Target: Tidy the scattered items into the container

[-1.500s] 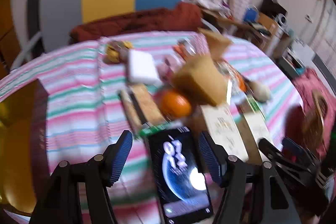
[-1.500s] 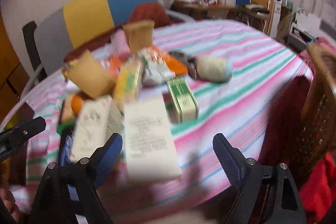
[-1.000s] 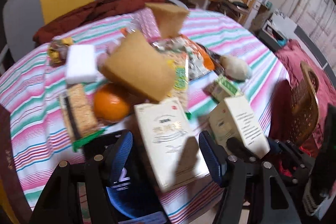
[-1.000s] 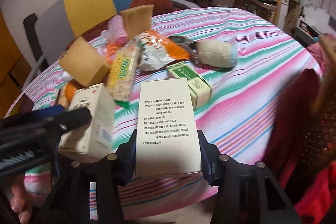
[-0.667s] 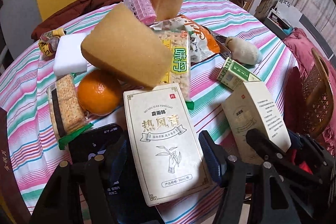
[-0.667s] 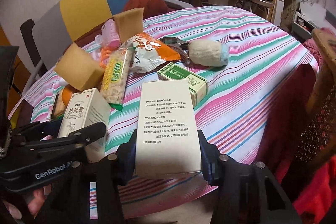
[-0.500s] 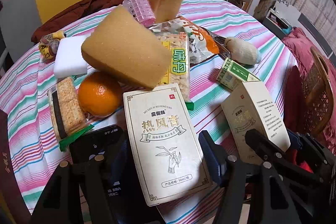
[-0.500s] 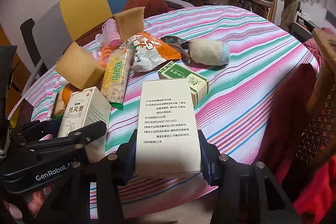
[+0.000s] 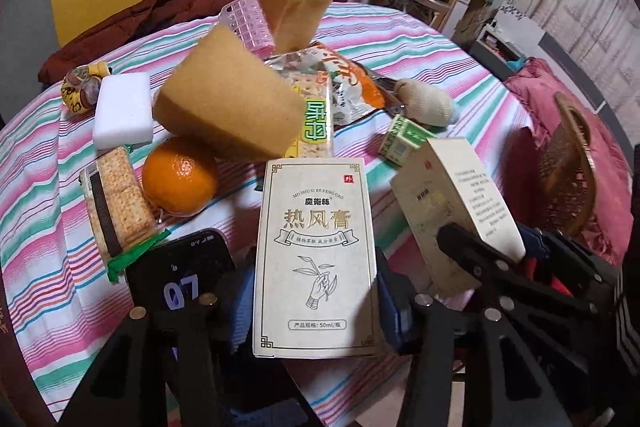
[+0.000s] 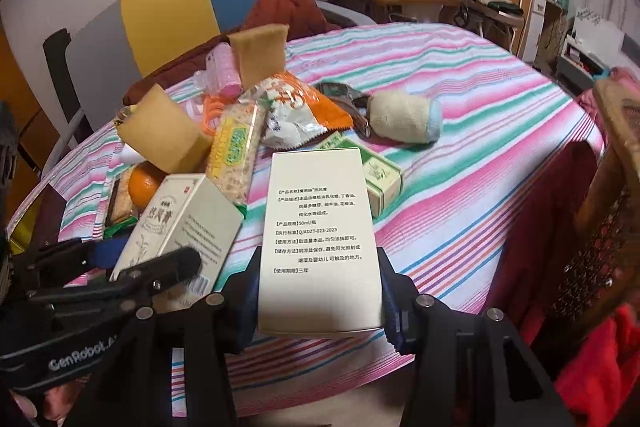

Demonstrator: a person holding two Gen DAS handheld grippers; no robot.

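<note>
My left gripper (image 9: 314, 303) has a cream box with a hand-and-sprig drawing (image 9: 316, 247) between its blue pads. Its jaws are closing, and the pads sit against the box's two long sides. The box lies at the near edge of the striped table (image 9: 40, 259), beside a black phone (image 9: 180, 275). My right gripper (image 10: 318, 299) is shut on a second cream box (image 10: 320, 227), printed back side up, and holds it just right of the first. A wicker basket (image 9: 568, 179) stands off the table's right edge.
Behind the boxes is a pile: an orange (image 9: 180, 179), a tan sponge (image 9: 228, 107), a cracker pack (image 9: 116, 199), a white block (image 9: 124, 107), a small green box (image 9: 404, 141) and a rolled sock (image 9: 424, 103). A chair with a red garment stands behind the table.
The left gripper swung from the phone to the drawn box and its jaws narrowed onto it. The right gripper closed on the printed box early on and has held still since.
</note>
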